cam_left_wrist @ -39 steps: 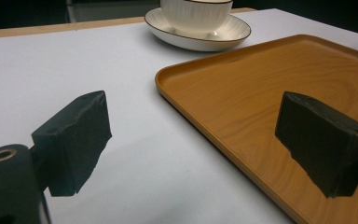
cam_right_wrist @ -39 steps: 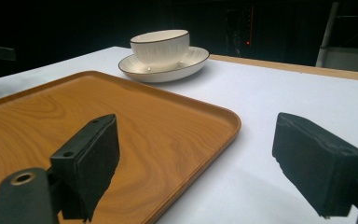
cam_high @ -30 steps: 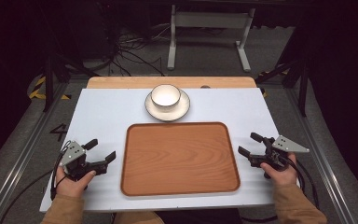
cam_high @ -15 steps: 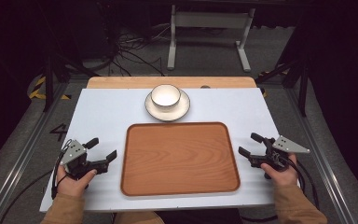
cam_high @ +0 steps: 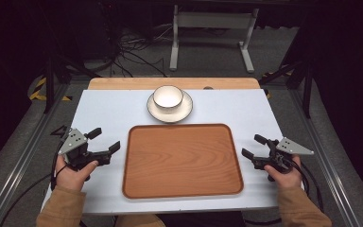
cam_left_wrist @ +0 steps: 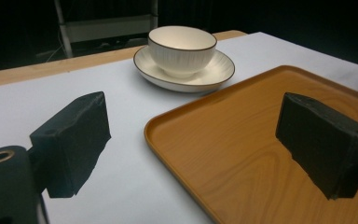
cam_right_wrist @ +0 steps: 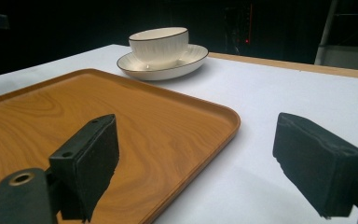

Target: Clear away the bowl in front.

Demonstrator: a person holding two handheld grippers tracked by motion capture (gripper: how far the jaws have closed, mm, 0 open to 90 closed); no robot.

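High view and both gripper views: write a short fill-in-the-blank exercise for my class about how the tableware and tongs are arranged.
1. The white bowl sits on a ____.
2. The wooden tray holds ____ objects.
3. The left tongs and right tongs both have their jaws ____.
4. The saucer lies on the ____ side of the tray from the person.

Missing words: saucer; no; open; far

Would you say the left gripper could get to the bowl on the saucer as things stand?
Probably yes. The left gripper is open beside the tray, and the white table between it and the bowl on its saucer is bare, so nothing seems to block a forward reach.
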